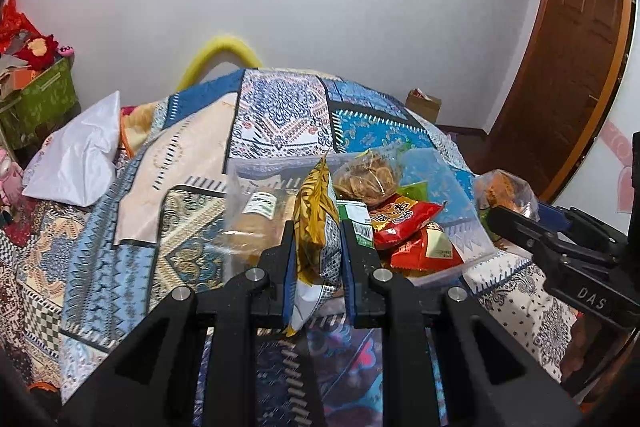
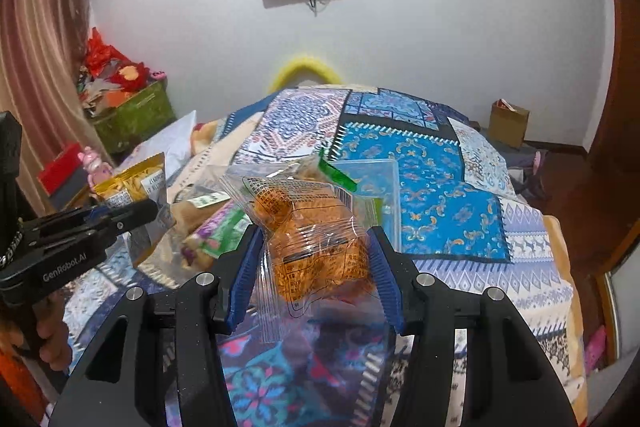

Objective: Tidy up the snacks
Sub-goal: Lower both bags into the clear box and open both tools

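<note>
My left gripper [image 1: 316, 231] is shut on a yellow and white snack packet [image 1: 314, 227], held upright just in front of a clear plastic box [image 1: 472, 247]. The box holds red packets [image 1: 404, 219], a bag of round crackers [image 1: 366, 179] and a bread bag [image 1: 256, 223]. My right gripper [image 2: 316, 231] is shut on a clear bag of orange snacks [image 2: 316, 243], held above the bed near the same clear box [image 2: 390, 195]. The left gripper with its yellow packet [image 2: 136, 183] shows at the left of the right wrist view; the right gripper [image 1: 504, 219] with its orange bag [image 1: 504, 191] shows at the right of the left wrist view.
Everything lies on a bed with a patterned blue quilt [image 1: 280, 115]. A white pillow [image 1: 80, 155] lies at its left. A green storage box [image 2: 136, 115] with toys stands by the wall. A cardboard box [image 2: 508, 123] and a wooden door [image 1: 576, 67] are at the right.
</note>
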